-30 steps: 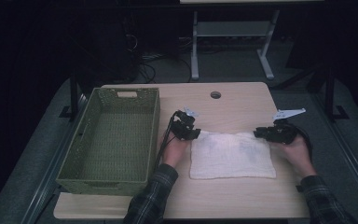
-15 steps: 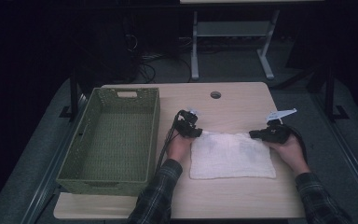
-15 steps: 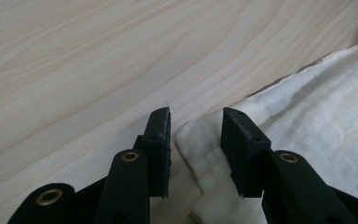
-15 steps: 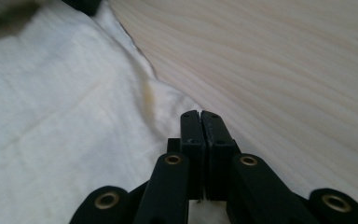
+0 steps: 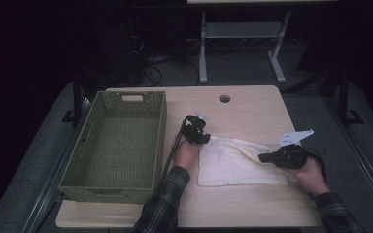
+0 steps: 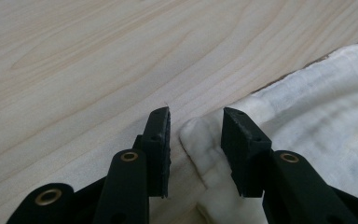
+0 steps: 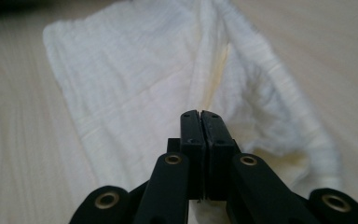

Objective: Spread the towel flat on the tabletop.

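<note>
From the high view, a white towel (image 5: pixel 238 162) lies on the tabletop (image 5: pixel 252 111) between the two grippers. The left gripper (image 5: pixel 197 137) sits at the towel's far corner on its side, and the right gripper (image 5: pixel 267 158) has a fold of the towel pulled up and inward from its own edge. A green woven basket (image 5: pixel 116 141) stands just beyond the left gripper, away from the towel.

In the left gripper view, the jaws stand apart, straddling the towel's rounded corner (image 6: pixel 200 140) without pinching it.

In the right gripper view, the jaws are pressed together, with the towel (image 7: pixel 144 84) bunched in a ridge running ahead of them; it appears clamped there.
</note>
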`<action>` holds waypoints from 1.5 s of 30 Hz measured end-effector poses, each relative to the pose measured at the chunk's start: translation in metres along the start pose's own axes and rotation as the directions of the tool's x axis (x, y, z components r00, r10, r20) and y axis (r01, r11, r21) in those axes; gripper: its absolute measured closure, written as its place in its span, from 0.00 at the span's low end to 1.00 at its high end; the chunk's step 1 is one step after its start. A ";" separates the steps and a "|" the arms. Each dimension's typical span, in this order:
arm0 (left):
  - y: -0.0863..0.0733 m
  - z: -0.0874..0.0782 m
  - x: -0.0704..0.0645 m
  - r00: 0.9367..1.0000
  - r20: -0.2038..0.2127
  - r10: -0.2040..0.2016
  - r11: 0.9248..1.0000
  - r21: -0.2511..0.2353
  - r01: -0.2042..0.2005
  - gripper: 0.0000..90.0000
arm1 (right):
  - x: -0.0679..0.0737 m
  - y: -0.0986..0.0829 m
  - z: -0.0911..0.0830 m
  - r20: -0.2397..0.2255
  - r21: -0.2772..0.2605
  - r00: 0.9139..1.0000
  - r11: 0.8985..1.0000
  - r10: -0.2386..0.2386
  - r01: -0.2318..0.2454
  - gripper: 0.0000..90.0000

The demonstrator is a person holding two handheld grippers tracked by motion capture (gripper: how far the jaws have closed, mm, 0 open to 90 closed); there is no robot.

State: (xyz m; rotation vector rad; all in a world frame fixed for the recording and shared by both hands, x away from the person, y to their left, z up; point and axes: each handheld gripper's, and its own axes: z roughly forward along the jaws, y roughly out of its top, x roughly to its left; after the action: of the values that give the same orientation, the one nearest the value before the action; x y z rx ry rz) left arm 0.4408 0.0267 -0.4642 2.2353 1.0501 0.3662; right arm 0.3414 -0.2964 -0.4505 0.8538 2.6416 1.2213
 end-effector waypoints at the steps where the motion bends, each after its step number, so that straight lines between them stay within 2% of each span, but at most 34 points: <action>1: 0.000 0.000 0.000 1.000 -0.002 0.002 1.000 0.000 -0.002 0.69 | 0.003 -0.003 0.002 -0.011 0.014 1.000 1.000 0.000 0.000 0.98; 5: -0.001 0.000 0.000 1.000 -0.002 0.006 1.000 -0.002 -0.006 0.68 | 0.008 -0.013 0.011 -0.024 0.080 1.000 0.997 0.010 -0.008 0.97; 8: -0.001 0.000 0.000 1.000 -0.002 0.005 1.000 -0.002 -0.005 0.68 | 0.007 -0.013 0.007 -0.027 0.073 0.999 0.997 0.016 -0.014 0.87; 11: -0.001 0.000 0.000 1.000 -0.001 0.005 1.000 -0.004 -0.005 0.68 | 0.003 -0.008 -0.008 -0.011 0.006 1.000 1.000 0.018 -0.018 0.83; 13: -0.001 0.000 0.000 1.000 0.000 0.005 1.000 -0.004 -0.005 0.68 | -0.005 -0.003 -0.026 0.016 -0.065 0.999 0.997 0.046 -0.045 0.82; 17: -0.001 0.000 0.001 1.000 0.001 0.005 1.000 -0.004 -0.005 0.68 | -0.026 -0.004 -0.038 0.082 -0.094 0.993 0.992 0.090 -0.082 0.82; 19: -0.001 0.000 0.001 1.000 0.001 0.005 1.000 -0.005 -0.005 0.67 | -0.036 -0.007 -0.038 0.112 -0.085 0.987 0.991 0.117 -0.108 0.82; 22: -0.001 0.000 0.001 1.000 0.002 0.006 1.000 -0.007 -0.006 0.67 | -0.049 -0.015 -0.033 0.121 -0.061 0.980 0.987 0.155 -0.149 0.81; 24: -0.001 0.000 0.001 1.000 0.001 0.007 1.000 -0.006 -0.007 0.67 | -0.055 -0.023 -0.027 0.104 -0.046 0.976 0.981 0.191 -0.187 0.80; 28: -0.001 0.000 0.001 1.000 0.001 0.010 1.000 -0.006 -0.010 0.66 | -0.057 -0.030 -0.025 0.095 -0.016 0.973 0.978 0.210 -0.209 0.78; 33: -0.001 0.000 0.001 1.000 0.002 0.011 1.000 -0.008 -0.011 0.66 | -0.054 -0.035 -0.026 0.087 0.001 0.971 0.975 0.222 -0.223 0.78; 35: -0.001 0.000 0.001 1.000 0.000 0.009 1.000 -0.004 -0.009 0.65 | -0.053 -0.037 -0.023 0.079 0.021 0.971 0.974 0.224 -0.227 0.82; 37: 0.000 0.000 0.002 1.000 0.005 -0.001 1.000 -0.011 0.001 0.64 | -0.052 -0.037 -0.020 0.078 0.047 0.976 0.977 0.204 -0.208 0.89; 41: 0.001 0.001 0.003 1.000 0.021 -0.018 1.000 -0.025 0.018 0.63 | -0.051 -0.035 -0.017 0.077 0.049 0.977 0.978 0.197 -0.201 0.92; 43: 0.001 0.002 0.004 0.999 0.030 -0.017 1.000 -0.020 0.018 0.65 | -0.052 -0.035 -0.018 0.078 0.050 0.978 0.979 0.194 -0.199 0.93; 45: 0.001 0.003 0.002 0.999 0.043 -0.010 1.000 -0.026 0.012 0.72 | -0.051 -0.035 -0.018 0.081 0.050 0.978 0.979 0.192 -0.197 0.93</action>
State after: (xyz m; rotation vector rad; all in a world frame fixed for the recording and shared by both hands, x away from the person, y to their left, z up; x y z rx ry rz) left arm 0.4446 0.0265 -0.4659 2.2036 1.0291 0.3240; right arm 0.3629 -0.3540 -0.4712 1.1691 2.5943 1.1317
